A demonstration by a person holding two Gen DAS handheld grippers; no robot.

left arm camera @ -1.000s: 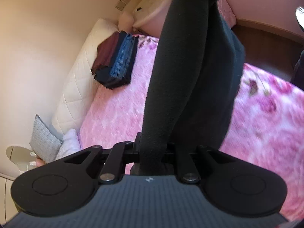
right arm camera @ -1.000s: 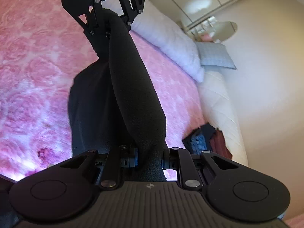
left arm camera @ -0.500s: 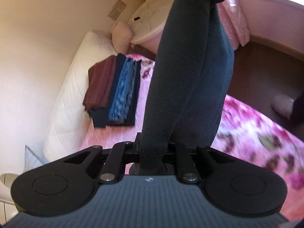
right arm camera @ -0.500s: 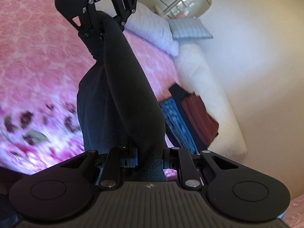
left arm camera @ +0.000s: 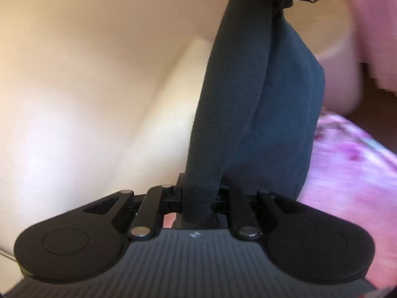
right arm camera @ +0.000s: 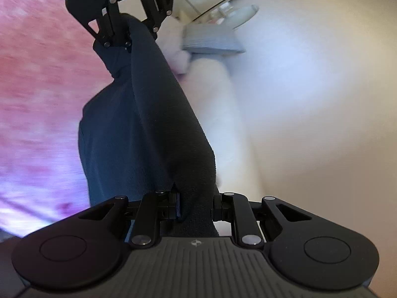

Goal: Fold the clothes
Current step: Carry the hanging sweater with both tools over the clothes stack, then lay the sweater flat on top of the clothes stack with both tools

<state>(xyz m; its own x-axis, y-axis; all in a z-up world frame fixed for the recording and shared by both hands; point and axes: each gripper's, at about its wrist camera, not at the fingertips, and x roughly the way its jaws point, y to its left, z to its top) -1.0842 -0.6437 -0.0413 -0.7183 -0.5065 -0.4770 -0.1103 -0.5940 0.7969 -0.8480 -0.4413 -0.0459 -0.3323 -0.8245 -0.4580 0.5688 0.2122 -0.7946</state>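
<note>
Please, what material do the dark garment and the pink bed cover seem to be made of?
The dark garment looks like fleece or a similar brushed knit: matte, with a fine nubbly surface, and thick where it rolls between the grippers. The pink bed cover seems a soft plush or printed textile with a floral pattern; blur leaves it uncertain.

Left gripper [left arm camera: 198,196] and right gripper [right arm camera: 196,204] clamped, facing each other

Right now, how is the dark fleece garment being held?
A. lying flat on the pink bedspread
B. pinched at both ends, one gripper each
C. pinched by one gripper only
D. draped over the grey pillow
B: the dark fleece garment is clamped in the left gripper and in the right gripper, stretched between them.
</note>
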